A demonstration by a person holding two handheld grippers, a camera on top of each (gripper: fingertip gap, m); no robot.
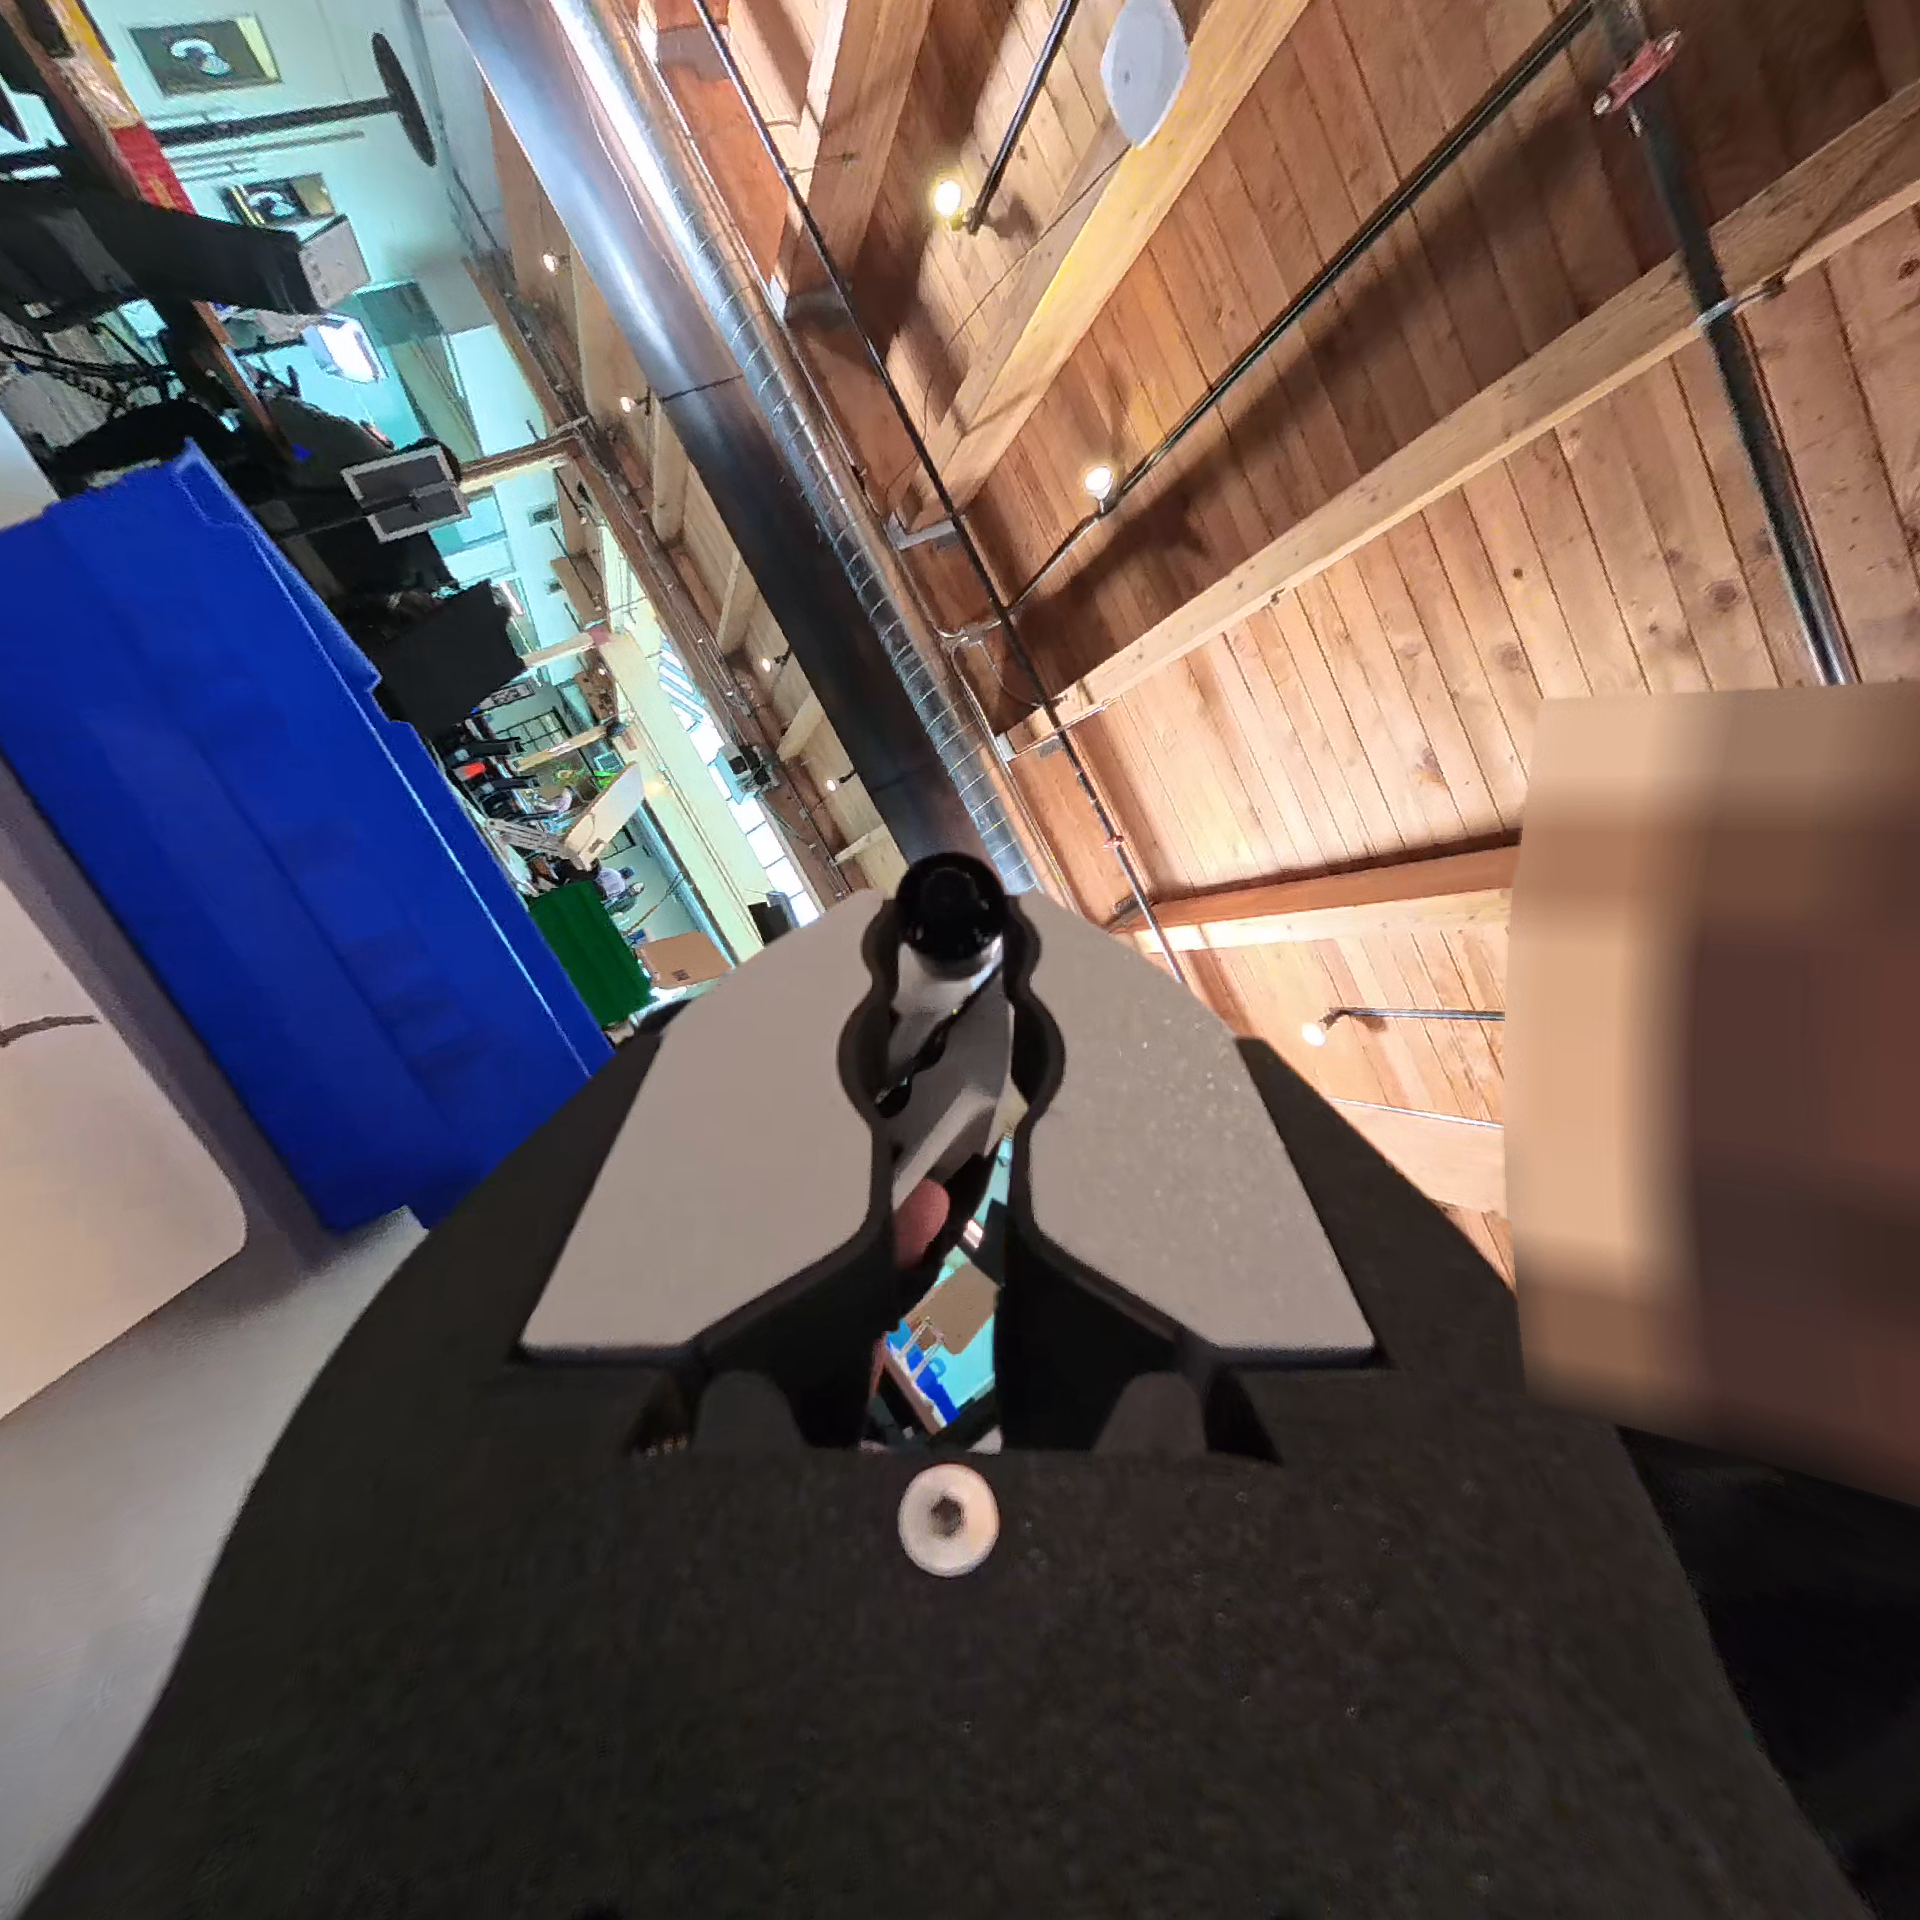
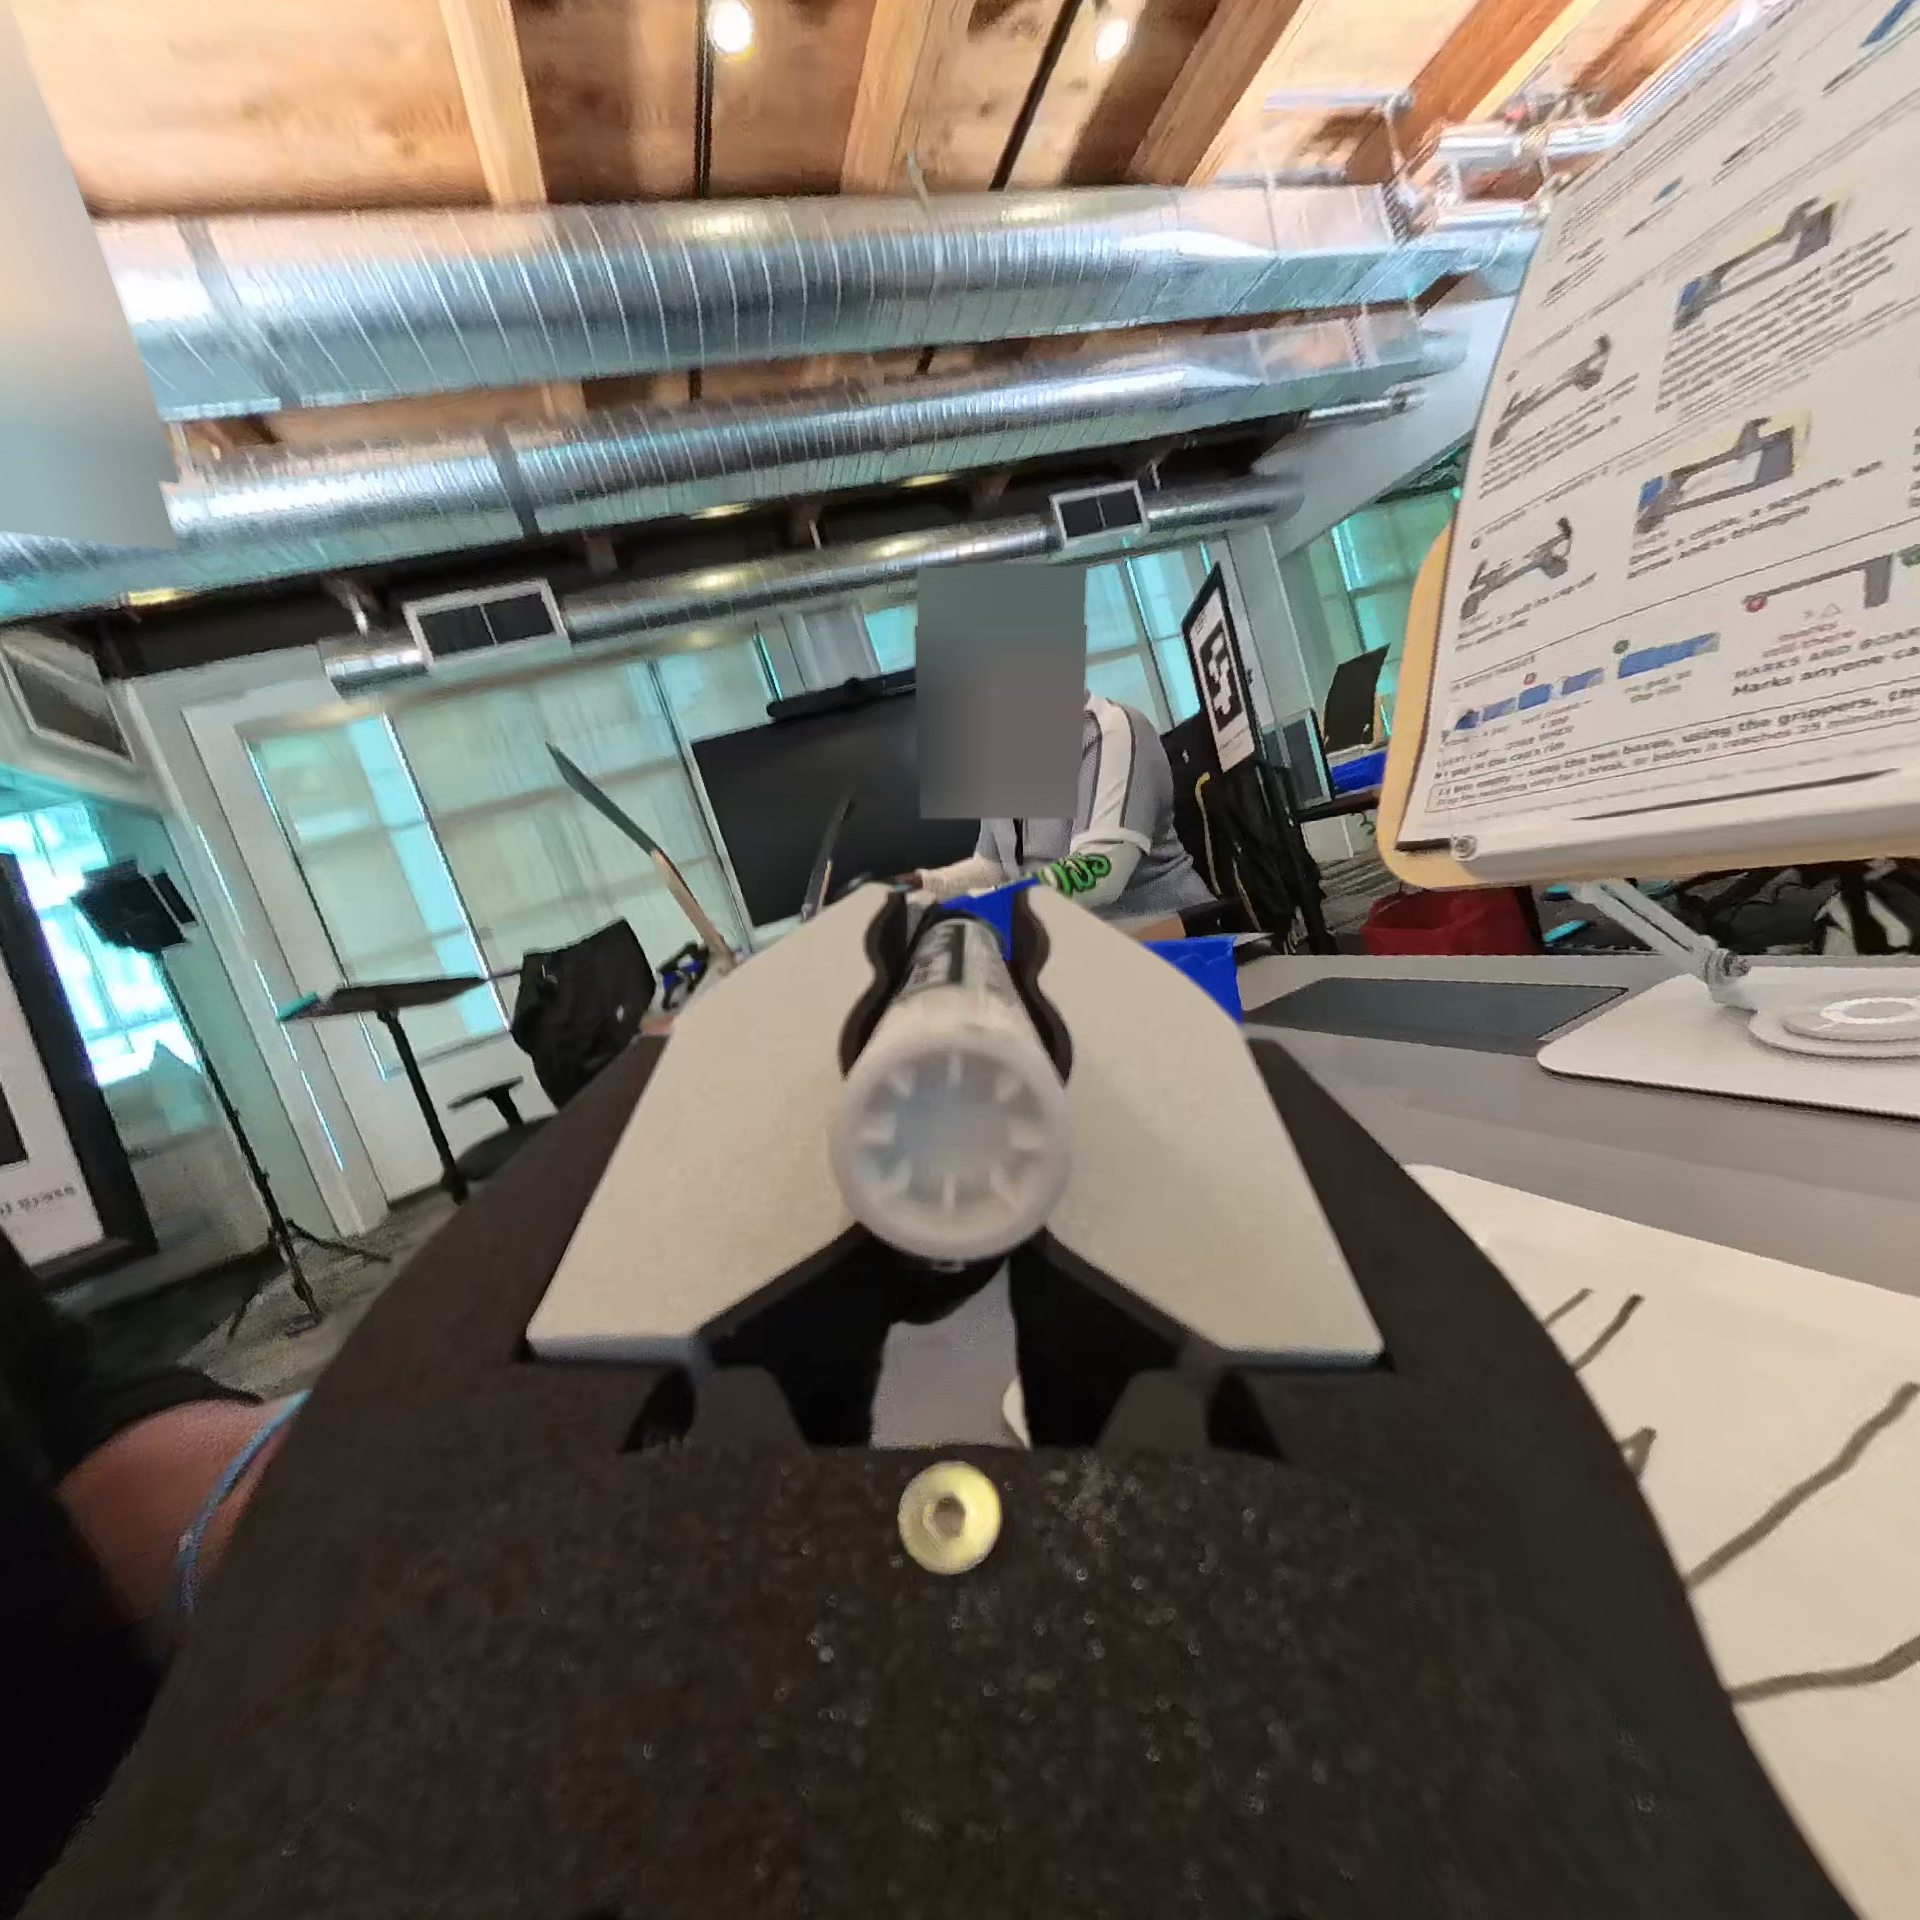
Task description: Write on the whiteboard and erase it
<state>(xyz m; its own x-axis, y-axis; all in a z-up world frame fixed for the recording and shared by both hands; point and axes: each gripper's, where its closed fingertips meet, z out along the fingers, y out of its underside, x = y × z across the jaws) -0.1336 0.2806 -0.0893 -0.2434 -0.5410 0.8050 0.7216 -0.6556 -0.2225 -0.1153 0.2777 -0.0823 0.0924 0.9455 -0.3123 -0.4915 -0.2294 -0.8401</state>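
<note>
Right now my right gripper [image 2: 951, 971] is closed narrowly around the marker [image 2: 951, 1101], which lies lengthwise in the groove between my two grey fingers [image 2: 727, 1132]. Its white, ribbed back end faces my camera and the barrel runs forward past the fingertips, so the far tip is hidden from me. This gripper is raised and looks out level across the room. Down at my lower right the whiteboard [image 2: 1714, 1455] lies flat on the grey surface [image 2: 1558, 1132], with dark strokes already drawn on it. Beyond it a stand with a white base [image 2: 1704, 1049] carries a printed instruction sheet [image 2: 1683, 499]. Farther off a person [image 2: 1101, 831] sits behind blue bins [image 2: 1205, 971].

My left gripper [image 1: 951, 935] is tipped steeply upward, toward the wooden ceiling [image 1: 1351, 468] and a long metal duct [image 1: 727, 416]. Its fingers are also drawn close together, clamped on a black cap [image 1: 948, 909] with a white and black piece below it in the groove; I take it for the marker's cap, though I cannot be sure. A fingertip of my hand [image 1: 920, 1226] shows through the gap behind it. To my left stands a blue bin [image 1: 260, 831], and a white corner of the whiteboard [image 1: 94, 1195] with a dark stroke shows at the left edge on the grey surface [image 1: 156, 1507].
</note>
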